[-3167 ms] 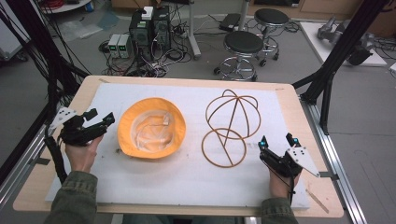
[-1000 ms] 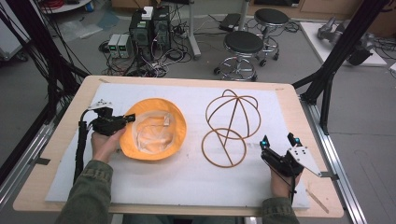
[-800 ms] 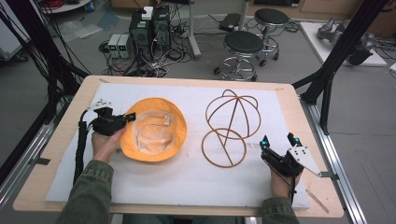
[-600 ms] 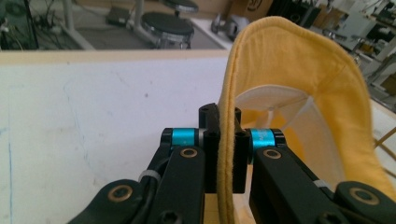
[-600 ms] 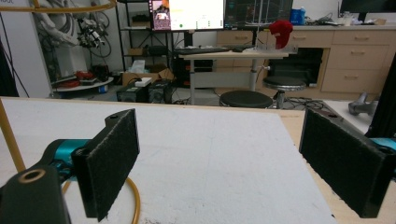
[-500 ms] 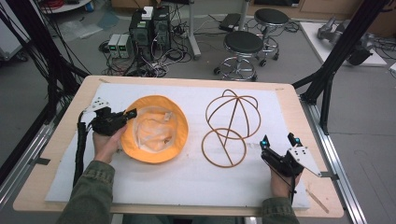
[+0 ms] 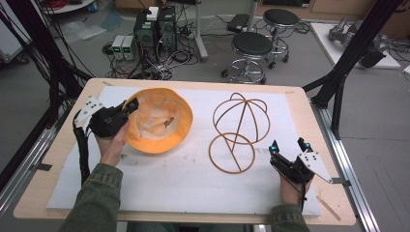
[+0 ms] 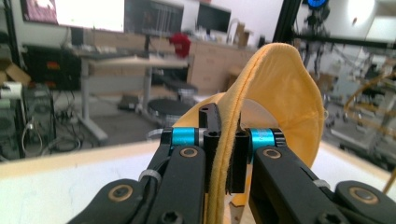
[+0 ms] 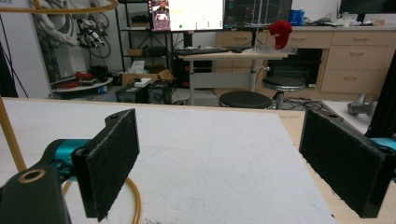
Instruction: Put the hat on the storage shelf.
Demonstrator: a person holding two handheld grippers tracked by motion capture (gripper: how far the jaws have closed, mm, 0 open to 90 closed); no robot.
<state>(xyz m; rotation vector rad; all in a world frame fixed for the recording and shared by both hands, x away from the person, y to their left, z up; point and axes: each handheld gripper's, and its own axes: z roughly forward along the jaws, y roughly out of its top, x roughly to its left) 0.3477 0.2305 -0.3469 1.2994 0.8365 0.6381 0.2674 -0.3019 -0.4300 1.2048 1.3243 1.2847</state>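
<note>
An orange bucket hat (image 7: pixel 159 121) lies upside down on the white mat, its left brim lifted. My left gripper (image 7: pixel 129 105) is shut on that brim; in the left gripper view the orange brim (image 8: pixel 224 154) runs up between the closed jaws of the left gripper (image 8: pixel 225 144). A tan wire hat stand (image 7: pixel 239 129), a dome of hoops on a ring base, stands right of the hat. My right gripper (image 7: pixel 288 146) rests open near the mat's right front, just right of the stand's ring. In the right gripper view its pads (image 9: pixel 112 161) are wide apart around bare mat, the stand's ring (image 9: pixel 135 205) at lower left.
The white mat (image 7: pixel 183 179) covers most of the wooden table (image 7: pixel 43 193). Black frame legs (image 7: pixel 348 63) stand at the table's right and left back corners. Stools and computer gear sit on the floor behind the table.
My left gripper moved from the table's left edge to the hat, closed on its brim, and lifted and nudged that side to the right. The right gripper has stayed put.
</note>
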